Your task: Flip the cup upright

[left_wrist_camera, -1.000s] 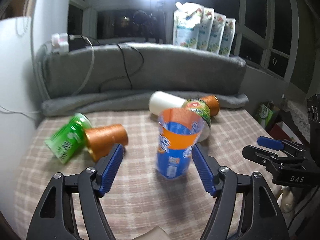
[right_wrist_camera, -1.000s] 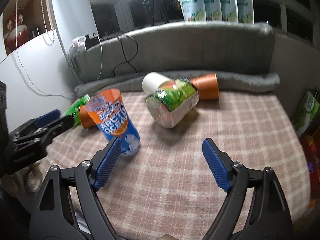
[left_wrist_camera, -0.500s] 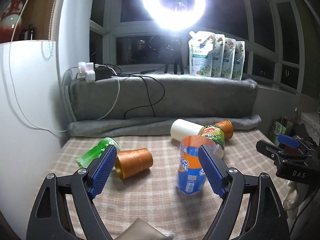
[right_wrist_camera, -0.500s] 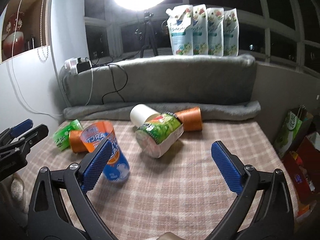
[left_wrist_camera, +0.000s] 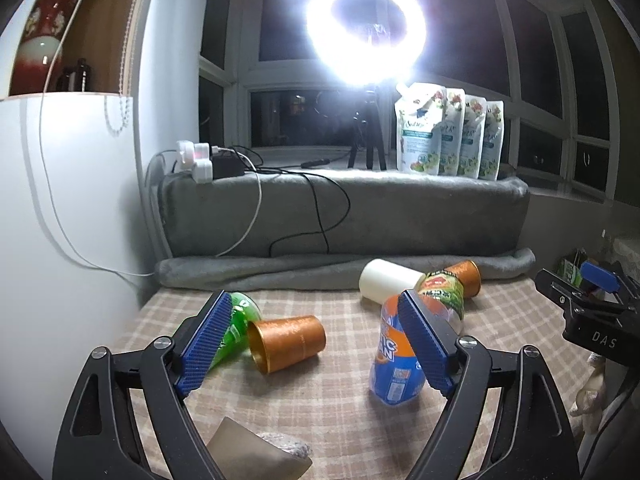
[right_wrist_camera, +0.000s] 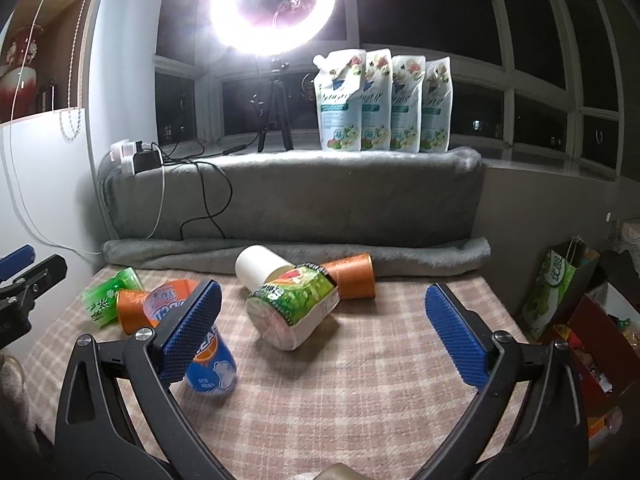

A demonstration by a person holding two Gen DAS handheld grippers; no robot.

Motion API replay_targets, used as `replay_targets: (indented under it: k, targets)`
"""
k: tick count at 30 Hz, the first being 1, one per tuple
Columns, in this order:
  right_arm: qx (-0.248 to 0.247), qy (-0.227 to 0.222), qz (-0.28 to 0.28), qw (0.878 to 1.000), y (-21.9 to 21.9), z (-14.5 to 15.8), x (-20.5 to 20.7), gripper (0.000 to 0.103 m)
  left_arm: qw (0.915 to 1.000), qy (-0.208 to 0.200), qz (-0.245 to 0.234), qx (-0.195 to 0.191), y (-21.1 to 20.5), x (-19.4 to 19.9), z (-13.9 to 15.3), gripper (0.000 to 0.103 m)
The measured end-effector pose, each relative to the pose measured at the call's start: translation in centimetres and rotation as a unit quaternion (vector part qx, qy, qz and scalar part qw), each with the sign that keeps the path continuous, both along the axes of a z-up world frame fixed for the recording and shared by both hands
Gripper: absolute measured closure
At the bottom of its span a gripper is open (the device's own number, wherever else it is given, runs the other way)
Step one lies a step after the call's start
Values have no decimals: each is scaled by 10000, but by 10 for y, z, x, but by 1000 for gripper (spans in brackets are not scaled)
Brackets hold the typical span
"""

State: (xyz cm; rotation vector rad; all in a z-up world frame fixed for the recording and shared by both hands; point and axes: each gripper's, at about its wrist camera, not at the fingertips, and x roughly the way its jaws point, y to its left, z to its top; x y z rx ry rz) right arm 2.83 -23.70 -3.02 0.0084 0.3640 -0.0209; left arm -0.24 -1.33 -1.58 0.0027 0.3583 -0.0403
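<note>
Both grippers had drawn back, jaws wide and empty; the orange-and-blue cup stood upright at four o'clock, while the copper cup and others lay tipped.

"DAS" on right gripper; "EAN" fragment on blue-orange cup.
</note>
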Motion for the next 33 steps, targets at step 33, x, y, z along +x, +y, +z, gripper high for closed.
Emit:
replay_targets:
  k: [33]
  targets:
    - [-134,-181,-89,9997,2,6,-3,0,9998,-166,106,-55,2,-6,8,16]
